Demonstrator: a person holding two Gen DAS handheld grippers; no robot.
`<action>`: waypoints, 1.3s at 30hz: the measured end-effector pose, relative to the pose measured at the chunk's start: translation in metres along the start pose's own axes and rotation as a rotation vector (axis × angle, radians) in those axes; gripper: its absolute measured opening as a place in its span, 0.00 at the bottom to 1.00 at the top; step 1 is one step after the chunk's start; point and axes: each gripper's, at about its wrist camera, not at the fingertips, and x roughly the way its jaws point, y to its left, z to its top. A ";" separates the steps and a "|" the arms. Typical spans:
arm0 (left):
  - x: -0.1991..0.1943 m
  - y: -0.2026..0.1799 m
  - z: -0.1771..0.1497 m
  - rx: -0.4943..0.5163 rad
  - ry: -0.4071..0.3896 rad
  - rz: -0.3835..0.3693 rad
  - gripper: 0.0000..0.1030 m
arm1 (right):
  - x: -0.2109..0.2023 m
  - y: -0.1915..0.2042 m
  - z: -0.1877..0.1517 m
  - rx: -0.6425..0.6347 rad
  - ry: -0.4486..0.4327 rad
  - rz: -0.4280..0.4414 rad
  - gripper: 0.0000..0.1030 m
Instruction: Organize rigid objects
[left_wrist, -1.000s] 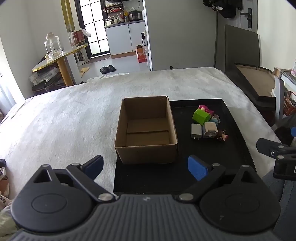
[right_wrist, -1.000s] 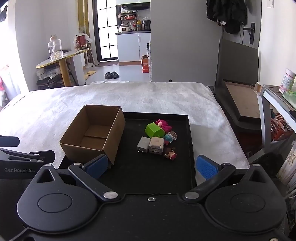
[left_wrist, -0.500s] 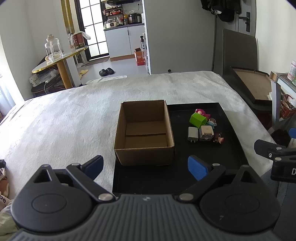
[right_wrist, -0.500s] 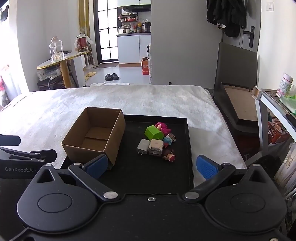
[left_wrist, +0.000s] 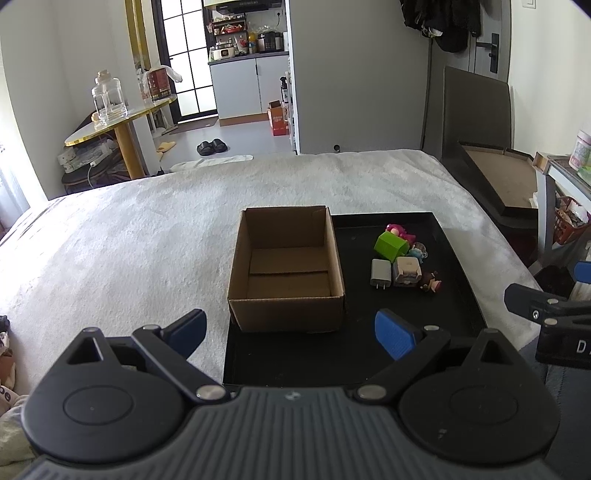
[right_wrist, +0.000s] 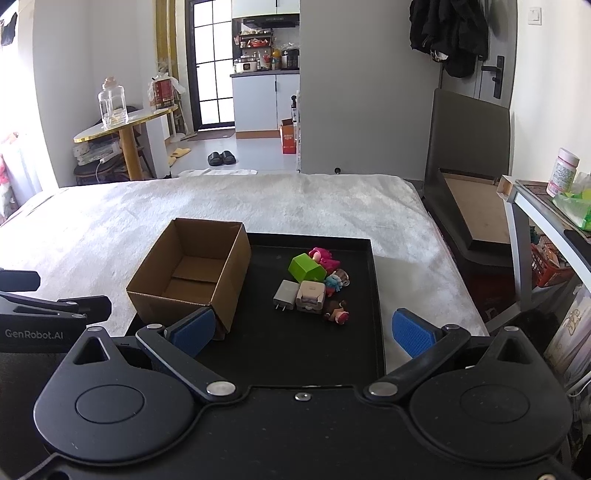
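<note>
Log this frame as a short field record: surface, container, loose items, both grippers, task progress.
surface: flat black tray on a white fuzzy blanket
container: open brown cardboard box, nothing inside, on the tray's left part
loose items: green plastic block, grey plug charger, beige cube toy, small figurines, clustered right of the box
left gripper: open, holds nothing
right gripper: open, holds nothing
progress: no item boxed yet
</note>
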 end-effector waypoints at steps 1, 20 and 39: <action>0.000 0.000 0.000 0.001 -0.001 0.000 0.94 | 0.000 -0.001 0.000 0.003 0.000 0.000 1.00; -0.004 0.001 -0.002 0.001 -0.006 -0.006 0.94 | -0.004 -0.002 -0.005 0.023 0.016 0.003 1.00; -0.005 0.002 -0.003 -0.006 0.000 -0.011 0.94 | -0.005 0.000 -0.006 0.013 0.019 -0.001 1.00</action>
